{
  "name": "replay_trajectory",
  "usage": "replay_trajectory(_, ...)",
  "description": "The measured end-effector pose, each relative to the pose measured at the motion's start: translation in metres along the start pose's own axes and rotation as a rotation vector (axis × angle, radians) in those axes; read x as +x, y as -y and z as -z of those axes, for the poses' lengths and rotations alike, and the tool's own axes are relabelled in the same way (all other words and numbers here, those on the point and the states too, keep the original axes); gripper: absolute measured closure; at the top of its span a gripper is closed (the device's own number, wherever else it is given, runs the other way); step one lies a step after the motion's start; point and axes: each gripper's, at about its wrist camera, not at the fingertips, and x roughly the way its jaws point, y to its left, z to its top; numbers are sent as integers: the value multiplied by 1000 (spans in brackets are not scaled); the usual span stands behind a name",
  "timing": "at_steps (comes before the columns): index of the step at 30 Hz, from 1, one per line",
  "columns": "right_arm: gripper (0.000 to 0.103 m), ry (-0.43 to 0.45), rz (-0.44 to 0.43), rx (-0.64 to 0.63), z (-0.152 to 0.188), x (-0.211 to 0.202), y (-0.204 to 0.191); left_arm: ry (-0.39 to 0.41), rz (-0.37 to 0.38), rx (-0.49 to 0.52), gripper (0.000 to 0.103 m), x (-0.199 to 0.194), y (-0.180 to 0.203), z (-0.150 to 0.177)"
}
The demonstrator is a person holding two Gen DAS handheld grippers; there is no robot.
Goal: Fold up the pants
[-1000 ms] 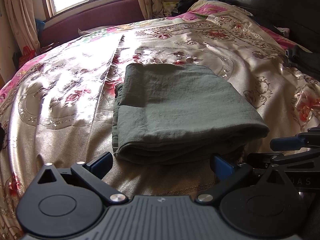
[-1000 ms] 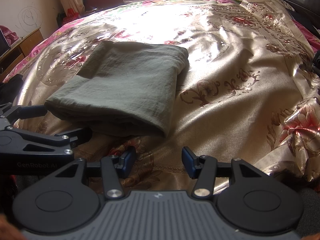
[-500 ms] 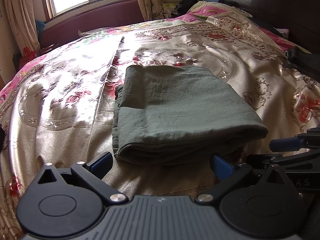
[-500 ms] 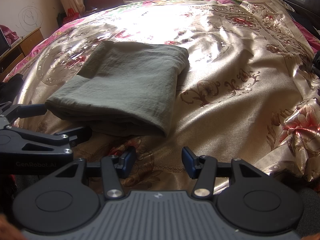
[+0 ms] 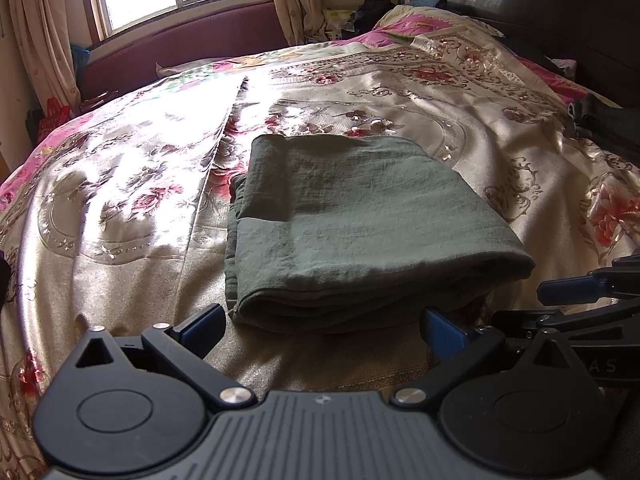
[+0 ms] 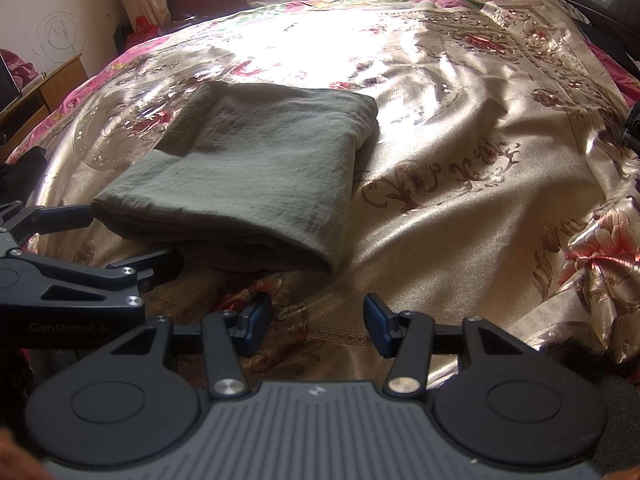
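The grey-green pants (image 5: 352, 228) lie folded into a thick rectangle on the floral satin bedspread (image 5: 120, 184). They also show in the right wrist view (image 6: 256, 176), left of centre. My left gripper (image 5: 320, 330) is open and empty, just short of the stack's near edge. My right gripper (image 6: 318, 324) is open and empty over bare bedspread, in front of the stack's near right corner. The left gripper (image 6: 132, 236) shows at the left of the right wrist view, and the right gripper (image 5: 560, 300) at the right of the left wrist view.
A dark headboard (image 5: 560, 20) runs along the right side. Dark clothing (image 5: 608, 124) lies on the bed's right edge. A window and maroon bench (image 5: 180, 48) stand behind the bed. A wooden cabinet (image 6: 44, 84) stands at the left.
Almost nothing has moved. Both grippers stay open and hold their places in front of the folded pants, with only a slight drift of the views.
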Motion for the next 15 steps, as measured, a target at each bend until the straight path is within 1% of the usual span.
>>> replay_trajectory(9, 50, 1, 1, -1, 0, 0, 0, 6, 0, 3, 0, -1, 0, 0)
replay_trajectory(15, 50, 1, 2, -2, 0, -1, 0, 19, -13, 14, 0, -3, 1, 2)
